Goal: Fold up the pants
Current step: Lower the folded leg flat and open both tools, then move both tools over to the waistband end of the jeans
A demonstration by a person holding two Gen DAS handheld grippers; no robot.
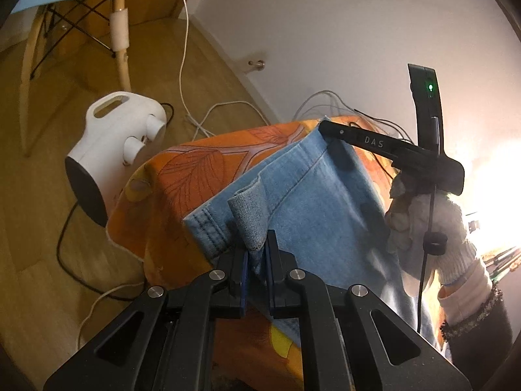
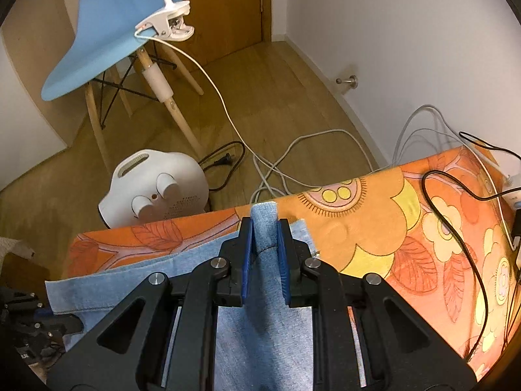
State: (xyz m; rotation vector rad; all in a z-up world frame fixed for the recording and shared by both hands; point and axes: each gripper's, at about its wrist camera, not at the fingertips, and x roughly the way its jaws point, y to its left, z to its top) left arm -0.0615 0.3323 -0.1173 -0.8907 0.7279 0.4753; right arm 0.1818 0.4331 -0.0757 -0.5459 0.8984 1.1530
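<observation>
Light blue denim pants (image 1: 312,202) lie over a table covered with an orange floral cloth (image 1: 182,176). My left gripper (image 1: 255,254) is shut on a bunched fold at the pants' hem edge. My right gripper (image 2: 264,244) is shut on another fold of the pants (image 2: 263,325), which runs up between its blue pads. In the left wrist view the right gripper (image 1: 329,130) shows at the far edge of the denim, held by a gloved hand (image 1: 423,221). The left gripper shows dimly at the lower left of the right wrist view (image 2: 35,322).
A white fan heater (image 2: 156,192) stands on the wooden floor beside the table. A blue chair (image 2: 114,29) with a clip lamp (image 2: 166,26) stands behind it. White and black cables (image 2: 293,163) trail over the floor and over the cloth's right side (image 2: 456,228). A white wall is on the right.
</observation>
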